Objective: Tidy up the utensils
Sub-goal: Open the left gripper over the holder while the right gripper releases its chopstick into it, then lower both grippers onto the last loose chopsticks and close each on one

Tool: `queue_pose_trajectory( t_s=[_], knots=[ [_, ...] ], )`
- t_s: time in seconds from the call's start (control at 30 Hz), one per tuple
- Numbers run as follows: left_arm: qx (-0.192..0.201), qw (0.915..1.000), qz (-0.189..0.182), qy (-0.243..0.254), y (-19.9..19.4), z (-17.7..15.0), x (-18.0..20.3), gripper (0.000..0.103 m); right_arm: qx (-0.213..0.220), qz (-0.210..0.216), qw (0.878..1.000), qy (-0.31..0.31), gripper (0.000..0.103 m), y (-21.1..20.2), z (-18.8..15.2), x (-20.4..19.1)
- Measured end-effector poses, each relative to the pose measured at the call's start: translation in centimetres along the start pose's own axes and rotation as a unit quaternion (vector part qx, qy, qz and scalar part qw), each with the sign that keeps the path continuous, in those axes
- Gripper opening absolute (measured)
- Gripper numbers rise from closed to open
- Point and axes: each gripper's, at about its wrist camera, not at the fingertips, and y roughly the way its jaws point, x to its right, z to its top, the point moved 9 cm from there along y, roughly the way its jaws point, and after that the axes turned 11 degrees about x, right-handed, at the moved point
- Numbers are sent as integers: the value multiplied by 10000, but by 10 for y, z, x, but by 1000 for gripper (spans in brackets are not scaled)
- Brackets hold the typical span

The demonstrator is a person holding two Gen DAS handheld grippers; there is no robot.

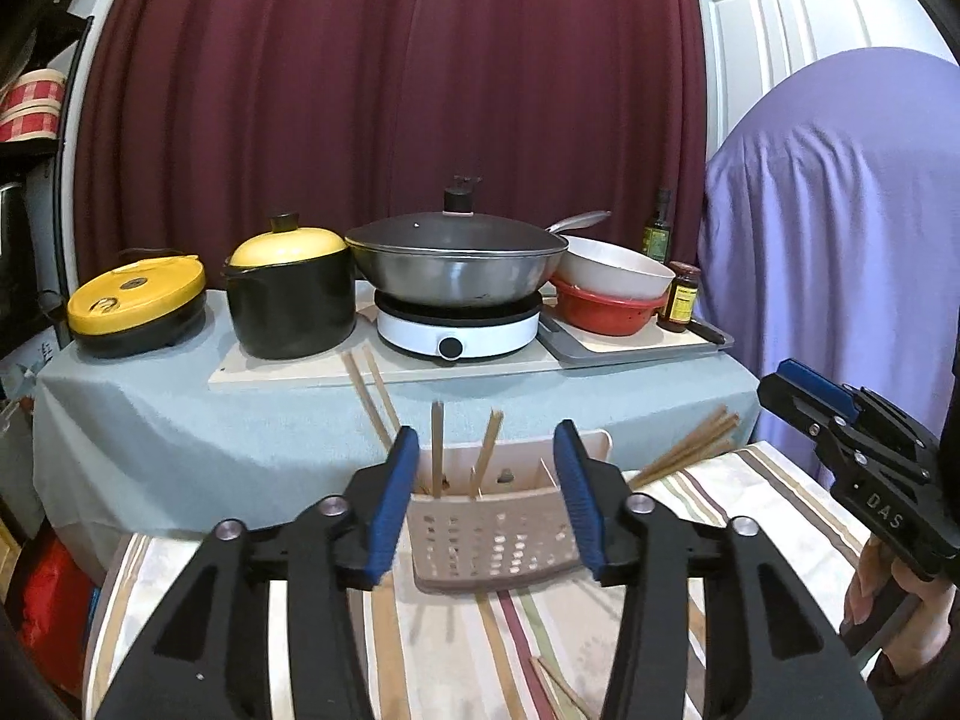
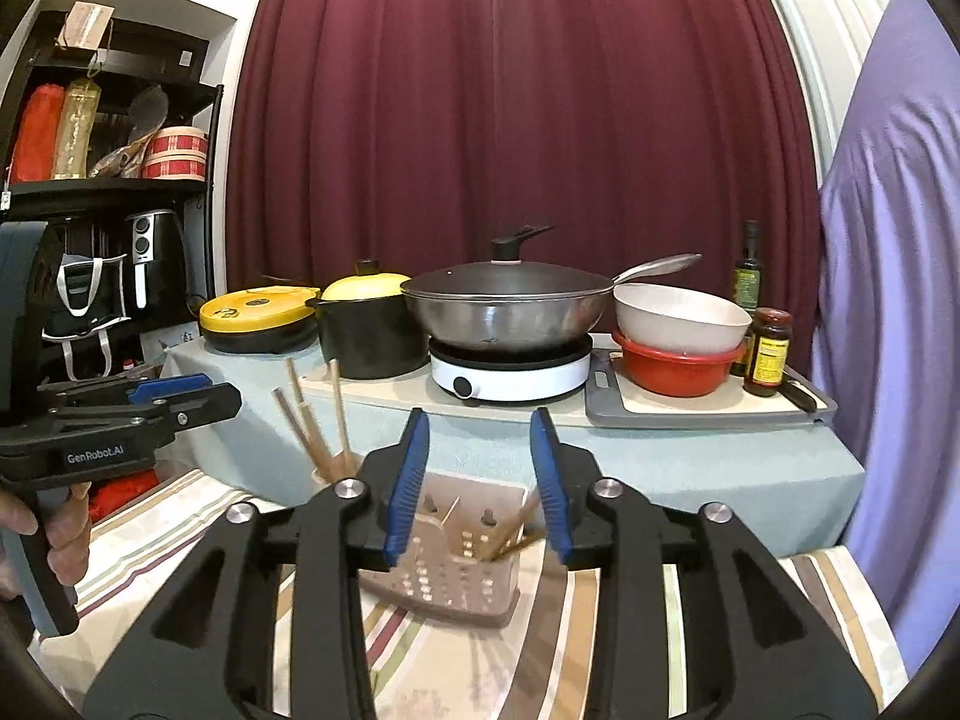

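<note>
Beige perforated plastic — the utensil holder (image 1: 495, 531) stands on the striped cloth (image 1: 456, 648) of the near tabletop, toward its far edge, with several wooden chopsticks (image 1: 487, 447) upright or leaning in its compartments. More chopsticks (image 1: 690, 447) lie fanned by the holder's right side, and a loose pair (image 1: 555, 690) rests flat on the cloth near the front edge. The left gripper (image 1: 486, 450) hovers in front of the holder, its blue pads parted about halfway with nothing between them. The right gripper (image 2: 480, 435) is likewise partly open and empty, framing the holder in its own view; a hand (image 1: 900, 594) grips its handle. Beyond, a second tabletop under grey cloth carries a lidded wok (image 1: 456, 258) on a white cooker (image 1: 456, 330), and a black pot (image 1: 291, 294) with a yellow lid.
</note>
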Motion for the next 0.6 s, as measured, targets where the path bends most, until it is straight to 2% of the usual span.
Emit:
queue_pose_trajectory(
  t_s=[0.13, 0.6],
  knots=[
    [-83, 9999, 25, -82, -19, -19, 5, 51, -109, -25, 9999, 19, 35, -29, -15, -6],
    [-624, 9966, 471, -273, -77, -109, 11, 51, -881, -47, 9960, 129, 35, -117, -112, -33]
  ],
)
